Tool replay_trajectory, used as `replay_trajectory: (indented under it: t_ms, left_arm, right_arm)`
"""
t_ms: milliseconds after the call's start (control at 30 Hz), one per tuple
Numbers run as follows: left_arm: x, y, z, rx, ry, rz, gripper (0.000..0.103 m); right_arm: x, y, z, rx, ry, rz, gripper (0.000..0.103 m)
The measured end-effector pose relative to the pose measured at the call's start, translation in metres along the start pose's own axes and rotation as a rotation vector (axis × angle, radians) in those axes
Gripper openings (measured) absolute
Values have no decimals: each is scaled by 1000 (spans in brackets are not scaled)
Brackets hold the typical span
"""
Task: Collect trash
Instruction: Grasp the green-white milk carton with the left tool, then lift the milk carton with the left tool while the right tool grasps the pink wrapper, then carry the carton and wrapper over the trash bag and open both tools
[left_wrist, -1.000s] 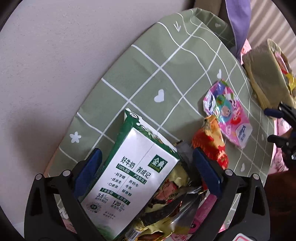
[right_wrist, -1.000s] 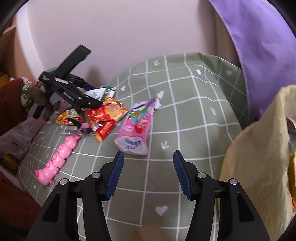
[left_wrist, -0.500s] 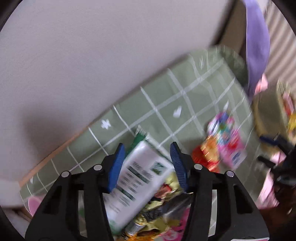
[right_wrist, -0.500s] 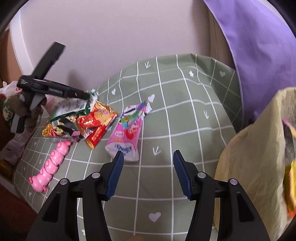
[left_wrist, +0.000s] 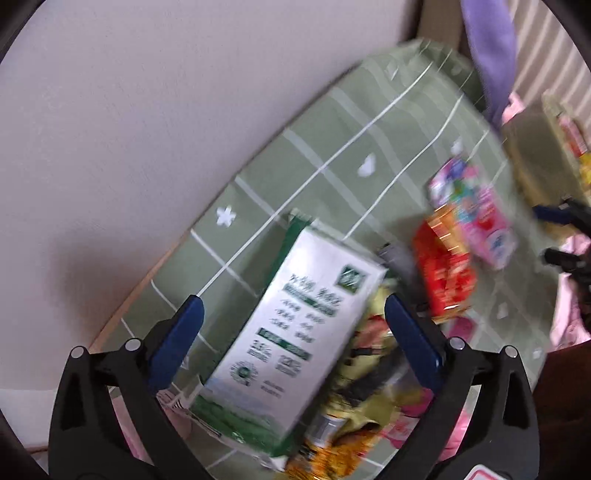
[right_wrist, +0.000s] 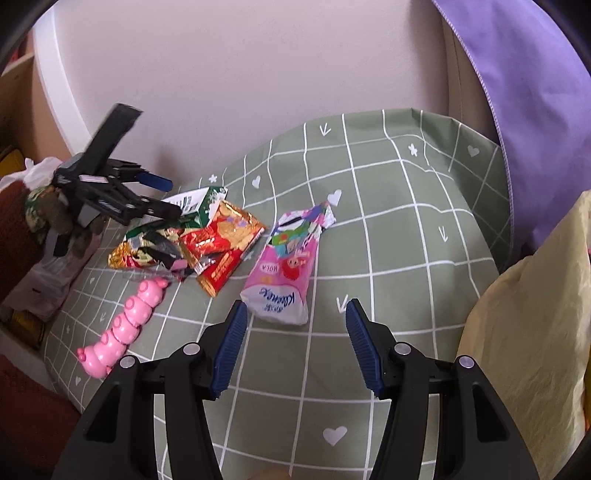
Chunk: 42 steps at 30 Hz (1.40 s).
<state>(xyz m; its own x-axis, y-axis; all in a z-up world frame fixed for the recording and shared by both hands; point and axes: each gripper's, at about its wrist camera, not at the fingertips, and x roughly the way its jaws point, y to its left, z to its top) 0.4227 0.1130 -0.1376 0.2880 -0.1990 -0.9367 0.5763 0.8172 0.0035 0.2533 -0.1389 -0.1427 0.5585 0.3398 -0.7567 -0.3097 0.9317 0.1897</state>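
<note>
Left wrist view: left tool (left_wrist: 291, 317) opening wide, milk carton (left_wrist: 291, 328) lying loose between its pads.

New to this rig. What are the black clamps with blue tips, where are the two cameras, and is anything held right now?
There is no robot. A person carries one hand-held gripper in each hand, and each has a fisheye camera looking out along its two blue-padded fingers.

Left view: the left hand-held gripper is above a green-and-white milk carton. Its jaws are opening; the carton lies between them, ungripped, on snack wrappers.

Right view: the right hand-held gripper hangs open and empty over the green checked cloth. On the cloth are a pink Kleenex tissue pack, a red snack wrapper and a pink caterpillar toy. A yellow bag is at the right.
</note>
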Motion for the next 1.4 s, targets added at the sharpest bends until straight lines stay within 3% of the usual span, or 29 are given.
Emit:
replay_trajectory:
  t_ms: [67,167,300,400,533,633,800,1067,1400]
  left_arm:
    - [14,2,3,-37,40,-14,90]
    - [16,6,8,-94,39,-35,74]
    - [11,-3,15,-138,11,43,68]
    - [3,-16,20,-153,-17,45,62]
    - [-33,-14,12,-297,-147,21,59]
    - [-62,-19,-1,-370,-248,47,58]
    - [-113,-11,-17,-442,-384,51,57]
    - [-166,-22,-26,-418,-500,71,57]
    - [-175,-61,-10,-365,-564,29,56]
  right_arm:
    - [-2,-1,-1,-5,-1,-13,53]
    - [-5,-5,3,-2,-13,-37,53]
    - [-1,-8,17,9,-30,-26,53]
    - [13,-5,30,-2,-28,-20,51]
    - [44,-7,40,24,21,-31,41]
    - [62,-9,42,31,66,-25,37]
    - [78,2,41,-11,142,51,12]
    - [37,22,43,-74,55,31,9]
    - [-41,7,60,-65,-90,-36,9]
